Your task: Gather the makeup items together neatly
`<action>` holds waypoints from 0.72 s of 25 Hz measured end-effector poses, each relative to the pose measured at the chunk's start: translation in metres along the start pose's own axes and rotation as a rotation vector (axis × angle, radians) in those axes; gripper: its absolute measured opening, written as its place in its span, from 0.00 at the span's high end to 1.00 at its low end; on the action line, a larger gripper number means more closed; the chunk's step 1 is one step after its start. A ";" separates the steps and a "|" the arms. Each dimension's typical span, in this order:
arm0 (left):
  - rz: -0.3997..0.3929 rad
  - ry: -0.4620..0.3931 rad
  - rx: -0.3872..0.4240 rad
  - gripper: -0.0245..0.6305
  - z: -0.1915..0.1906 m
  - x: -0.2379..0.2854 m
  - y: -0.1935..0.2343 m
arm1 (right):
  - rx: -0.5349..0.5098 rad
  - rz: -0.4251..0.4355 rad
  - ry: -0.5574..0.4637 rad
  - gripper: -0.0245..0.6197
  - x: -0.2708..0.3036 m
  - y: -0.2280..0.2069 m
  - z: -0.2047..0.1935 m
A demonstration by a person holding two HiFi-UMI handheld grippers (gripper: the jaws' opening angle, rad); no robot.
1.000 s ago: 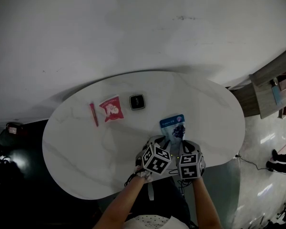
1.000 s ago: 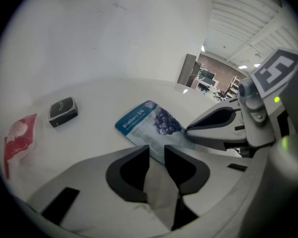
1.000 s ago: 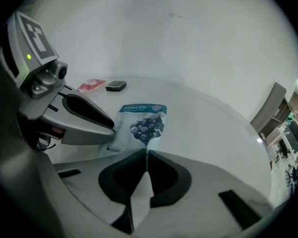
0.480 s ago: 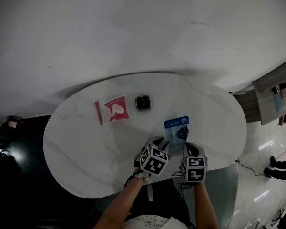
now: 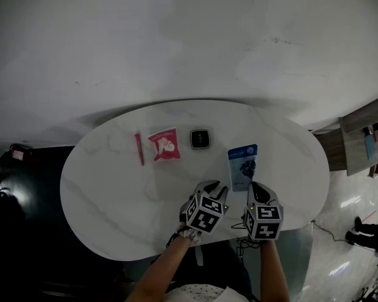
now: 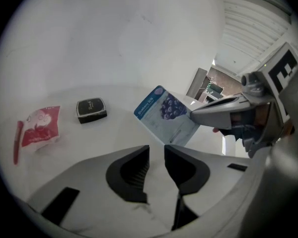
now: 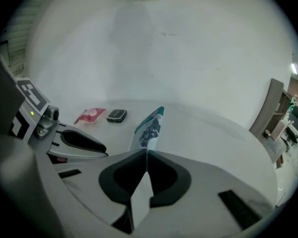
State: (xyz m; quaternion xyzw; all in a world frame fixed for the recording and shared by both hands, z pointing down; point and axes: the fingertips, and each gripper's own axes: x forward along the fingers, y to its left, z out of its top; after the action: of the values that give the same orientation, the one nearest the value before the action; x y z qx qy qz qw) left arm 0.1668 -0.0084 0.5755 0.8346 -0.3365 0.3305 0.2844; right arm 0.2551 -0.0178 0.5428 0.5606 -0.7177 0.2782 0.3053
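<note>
right gripper (image 7: 146,151): jaws pinched on near edge of blue sachet (image 7: 150,125), lifted above the table's (image 5: 113,200) near right edge | left gripper (image 6: 156,150): jaws apart, nothing between | handling: probably light, floppy, slick; sealed edge grips best

blue sachet (image 7: 149,125): near end hidden inside right gripper (image 7: 144,155) jaws | black compact (image 6: 91,109): lid lettering unreadable | red stick (image 5: 139,148): kind unclear

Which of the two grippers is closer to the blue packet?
Right. The right gripper has its jaws shut on the near edge of the blue packet; the left gripper sits just left of the packet, jaws apart and empty, not touching it.
</note>
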 end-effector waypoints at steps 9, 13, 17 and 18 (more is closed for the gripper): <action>0.023 -0.045 -0.033 0.77 0.010 -0.013 0.020 | 0.015 0.029 -0.089 0.92 0.000 0.011 0.051; 0.042 -0.068 -0.050 0.77 0.014 -0.022 0.034 | 0.008 0.040 -0.121 0.92 0.005 0.015 0.073; 0.065 -0.086 -0.074 0.77 0.017 -0.030 0.048 | 0.015 0.058 -0.135 0.92 0.015 0.021 0.091; 0.070 -0.089 -0.079 0.77 0.017 -0.031 0.052 | 0.020 0.061 -0.136 0.92 0.018 0.022 0.094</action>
State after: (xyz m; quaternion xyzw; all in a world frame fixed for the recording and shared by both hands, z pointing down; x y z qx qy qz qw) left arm 0.1170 -0.0403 0.5545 0.8243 -0.3908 0.2894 0.2901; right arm 0.2187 -0.0945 0.4929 0.5591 -0.7508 0.2558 0.2413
